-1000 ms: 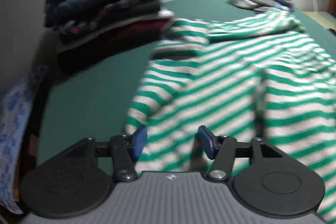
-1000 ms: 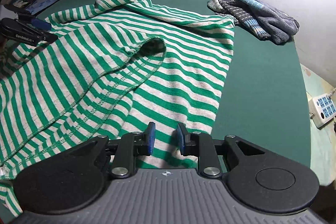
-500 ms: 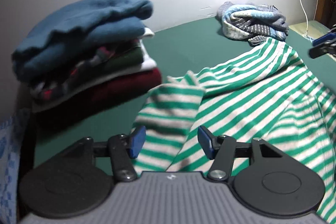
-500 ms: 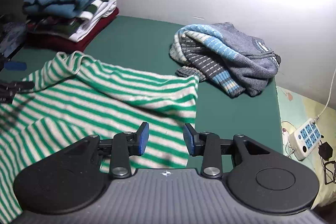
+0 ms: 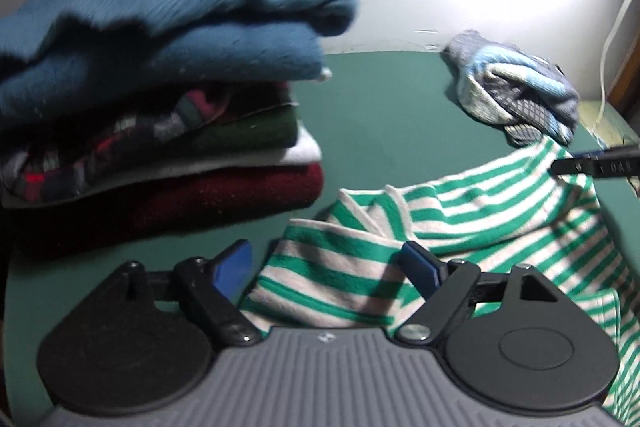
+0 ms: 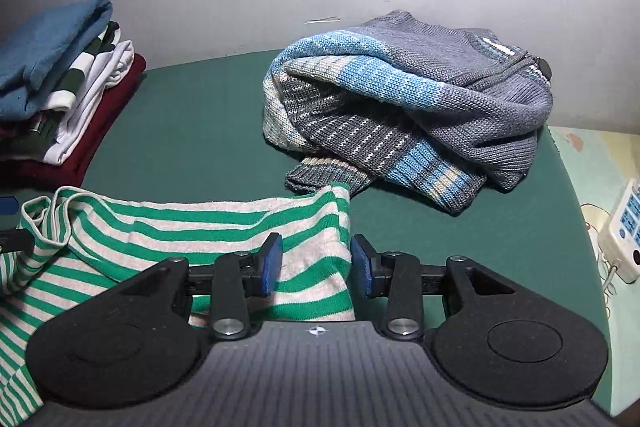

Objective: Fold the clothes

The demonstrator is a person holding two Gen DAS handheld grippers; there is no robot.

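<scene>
Right gripper (image 5: 592,165) arm reads "0AB"; striped shirt (image 5: 480,211) bears no legible writing

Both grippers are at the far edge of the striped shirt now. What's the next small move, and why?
Probably close both grippers on the edge. The left gripper has just been opening, wide around a bunched corner of the green-striped shirt; the right gripper has opened too, with the other corner between its pads, which do not visibly press it. Neither holds cloth yet, so pinching comes before any fold.
</scene>
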